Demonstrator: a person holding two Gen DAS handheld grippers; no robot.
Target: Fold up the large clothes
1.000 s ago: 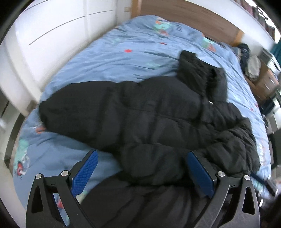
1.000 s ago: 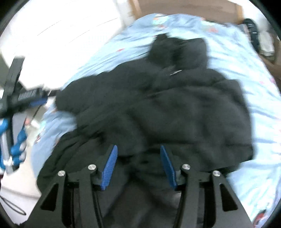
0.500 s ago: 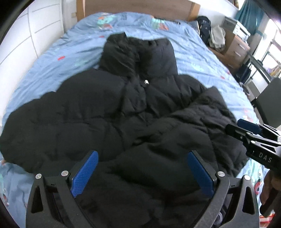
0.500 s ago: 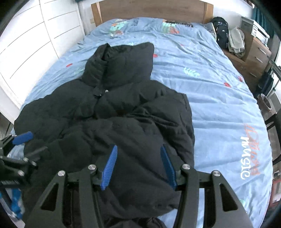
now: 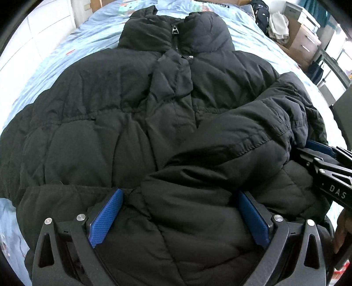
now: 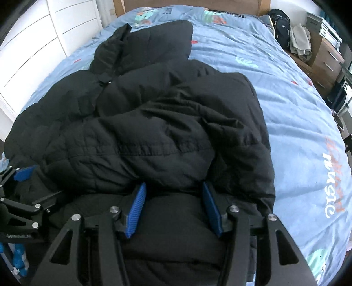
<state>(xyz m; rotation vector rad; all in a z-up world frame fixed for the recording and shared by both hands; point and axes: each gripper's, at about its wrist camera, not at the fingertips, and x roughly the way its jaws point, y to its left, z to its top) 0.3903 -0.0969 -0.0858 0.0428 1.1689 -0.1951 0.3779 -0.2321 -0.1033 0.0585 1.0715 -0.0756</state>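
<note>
— What's that dark heap on the bed (image 6: 275, 72)?

— A black puffer jacket (image 5: 123, 114), quilted in soft, fat panels with stitched seams. It lies front up on the pale blue duvet, hood toward the wooden headboard (image 6: 187, 4), zip pull showing at the collar. One sleeve (image 5: 237, 140) is folded across the body, a thick padded roll with a stitched hem line.

— And the left gripper (image 5: 179, 216)?

— It points steeply down at the lower part of the jacket. Its fingers (image 5: 105, 217) have ribbed blue pads on black metal arms, and they stand wide apart, with puffy fabric bulging between them. The pads don't seem to press on it.

— The right gripper (image 6: 173, 209)?

— Same build. Its fingers (image 6: 135, 211) are about half spread, straddling a rounded hump of the jacket's hem. The fabric fills the gap, but I can't tell whether the pads are actually pinching it.

— Anything else around?

— The duvet cover is wrinkled cotton with small cartoon prints and some lettering. White panelled cupboards (image 6: 33, 44) on one side, a wooden drawer unit (image 6: 325, 59) with crumpled cloth on it on the other.
</note>
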